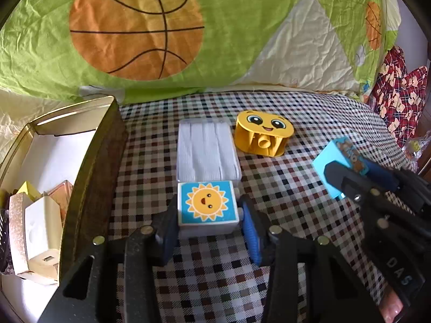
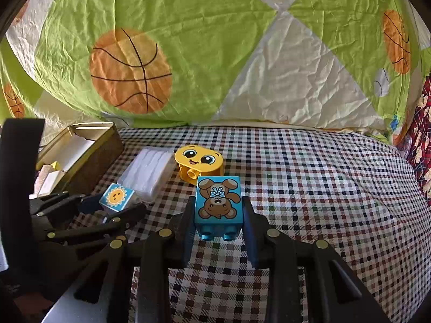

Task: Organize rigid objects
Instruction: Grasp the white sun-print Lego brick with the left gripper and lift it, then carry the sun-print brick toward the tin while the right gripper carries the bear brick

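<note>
The left gripper (image 1: pixel 208 215) has its jaws set to either side of the sun block (image 1: pixel 208 205), a white brick with a sun face on a blue panel, lying on the checked cloth (image 1: pixel 309 123). The left pad appears to touch the block's side; a narrow gap seems to remain at the blue right pad, so a firm grip cannot be confirmed from this view. The right gripper (image 2: pixel 218 215) is clamped on the bear block (image 2: pixel 218 202), a blue brick held clear of the cloth with its studs facing the camera, presumably kept out of the way until its turn. Just beyond the sun block and touching it lies a clear plastic case (image 1: pixel 207 150); the yellow face block (image 1: pixel 264 133) rests on its side just right of that case. The open tin box (image 1: pixel 72 113) stands at the far left, already holding small items; it is the probable destination, hence the left gripper works the nearest block.
</note>
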The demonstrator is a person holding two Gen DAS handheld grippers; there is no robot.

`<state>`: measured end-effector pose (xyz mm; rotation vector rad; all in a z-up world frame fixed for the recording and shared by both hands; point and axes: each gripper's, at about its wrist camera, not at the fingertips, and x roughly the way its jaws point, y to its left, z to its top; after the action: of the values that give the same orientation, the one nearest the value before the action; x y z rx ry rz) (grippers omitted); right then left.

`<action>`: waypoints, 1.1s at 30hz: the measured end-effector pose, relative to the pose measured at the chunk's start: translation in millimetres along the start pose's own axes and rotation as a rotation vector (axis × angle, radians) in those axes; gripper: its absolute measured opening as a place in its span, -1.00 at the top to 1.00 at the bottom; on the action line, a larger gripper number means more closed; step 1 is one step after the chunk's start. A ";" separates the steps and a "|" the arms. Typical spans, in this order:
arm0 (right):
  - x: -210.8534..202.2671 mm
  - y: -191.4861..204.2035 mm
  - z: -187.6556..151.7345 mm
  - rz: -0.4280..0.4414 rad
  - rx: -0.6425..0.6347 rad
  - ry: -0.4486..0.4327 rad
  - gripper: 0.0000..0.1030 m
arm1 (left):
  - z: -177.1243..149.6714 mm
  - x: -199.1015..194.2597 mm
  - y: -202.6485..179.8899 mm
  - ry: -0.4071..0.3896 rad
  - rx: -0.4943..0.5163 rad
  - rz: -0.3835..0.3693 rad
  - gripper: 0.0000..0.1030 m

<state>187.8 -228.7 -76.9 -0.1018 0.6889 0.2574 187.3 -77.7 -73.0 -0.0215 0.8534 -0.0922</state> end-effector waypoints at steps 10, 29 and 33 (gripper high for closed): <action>6.0 -2.2 -3.9 0.021 0.027 0.017 0.34 | -1.3 -11.4 5.3 -0.057 -0.024 -0.028 0.18; -10.4 -0.4 -2.5 -0.002 0.036 -0.062 0.34 | -7.7 -39.8 5.0 -0.201 -0.022 0.022 0.18; -16.8 2.6 -2.7 -0.010 0.022 -0.091 0.34 | -9.1 -44.2 7.0 -0.221 -0.024 0.027 0.18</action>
<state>172.9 -230.0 -68.2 -0.0714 0.6003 0.2436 152.0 -66.5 -46.1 -0.0415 0.6336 -0.0527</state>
